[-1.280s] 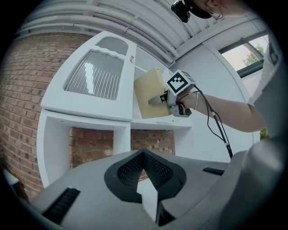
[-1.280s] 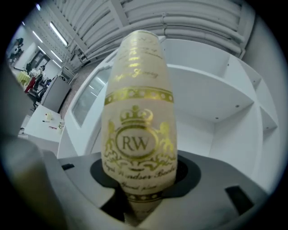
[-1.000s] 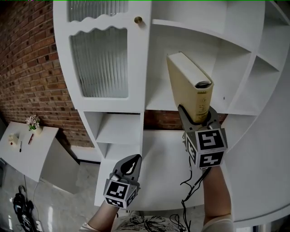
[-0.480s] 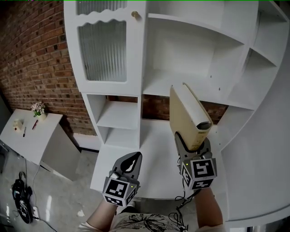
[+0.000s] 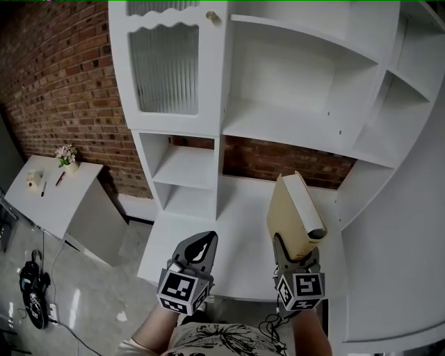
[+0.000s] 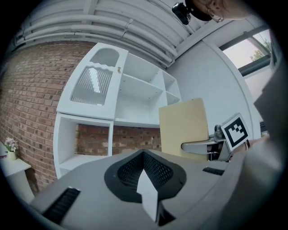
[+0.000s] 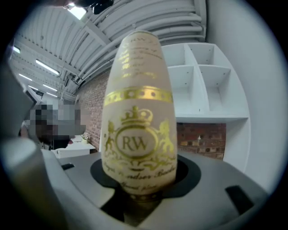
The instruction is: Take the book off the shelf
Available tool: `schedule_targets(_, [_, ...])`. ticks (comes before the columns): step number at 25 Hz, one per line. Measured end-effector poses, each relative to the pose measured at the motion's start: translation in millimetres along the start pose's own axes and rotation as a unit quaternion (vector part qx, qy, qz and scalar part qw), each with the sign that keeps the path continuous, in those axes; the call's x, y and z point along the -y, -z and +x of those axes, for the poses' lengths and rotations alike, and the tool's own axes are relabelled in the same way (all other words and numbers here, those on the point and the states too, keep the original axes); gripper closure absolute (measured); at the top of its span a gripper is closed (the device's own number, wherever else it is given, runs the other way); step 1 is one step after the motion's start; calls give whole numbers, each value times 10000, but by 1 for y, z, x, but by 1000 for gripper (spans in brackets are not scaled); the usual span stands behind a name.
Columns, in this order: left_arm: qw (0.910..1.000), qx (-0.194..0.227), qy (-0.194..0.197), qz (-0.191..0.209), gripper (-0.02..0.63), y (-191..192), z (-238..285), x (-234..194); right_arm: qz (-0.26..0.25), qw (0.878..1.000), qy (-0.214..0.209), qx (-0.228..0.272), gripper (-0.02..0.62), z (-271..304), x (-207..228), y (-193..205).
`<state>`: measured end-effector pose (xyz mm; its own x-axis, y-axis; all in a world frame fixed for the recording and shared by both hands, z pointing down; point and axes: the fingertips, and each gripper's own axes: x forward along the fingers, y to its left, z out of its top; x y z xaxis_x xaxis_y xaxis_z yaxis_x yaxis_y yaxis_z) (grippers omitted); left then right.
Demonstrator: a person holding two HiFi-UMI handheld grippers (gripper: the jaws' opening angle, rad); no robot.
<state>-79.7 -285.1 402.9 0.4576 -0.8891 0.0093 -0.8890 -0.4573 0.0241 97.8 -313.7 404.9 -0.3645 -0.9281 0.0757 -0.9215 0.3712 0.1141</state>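
My right gripper [image 5: 296, 252] is shut on the lower end of a cream hardback book [image 5: 295, 211]. It holds the book upright above the white counter [image 5: 236, 233], below and in front of the open shelf [image 5: 292, 128]. In the right gripper view the book's spine [image 7: 138, 112] shows gold lettering and a crest, and it fills the space between the jaws [image 7: 139, 197]. The left gripper [image 5: 200, 245] hangs at the counter's front edge, shut and empty. From the left gripper view [image 6: 145, 177] the book's cover [image 6: 183, 126] is at the right, with a right gripper finger [image 6: 198, 145] across it.
A white shelf unit with a ribbed-glass door [image 5: 167, 69] and a brass knob [image 5: 211, 15] stands against a brick wall [image 5: 62, 83]. Small cubbies [image 5: 186, 184] lie under the door. A white side table [image 5: 52, 198] with flowers is at the left. Cables [image 5: 31, 292] lie on the floor.
The right gripper has come down and toward me with the book, from shelf height to just above the counter. The left gripper has hardly moved.
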Motion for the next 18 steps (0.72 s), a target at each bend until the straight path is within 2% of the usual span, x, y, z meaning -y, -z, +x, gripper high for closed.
schedule_targets(5, [10000, -70, -57, -9, 594, 7, 0, 3, 220, 9997, -37, -25, 371, -7, 1, 18])
schedule_targets(18, [10000, -69, -47, 31, 594, 8, 10, 8, 36, 9995, -162, 251, 371, -1, -8, 2])
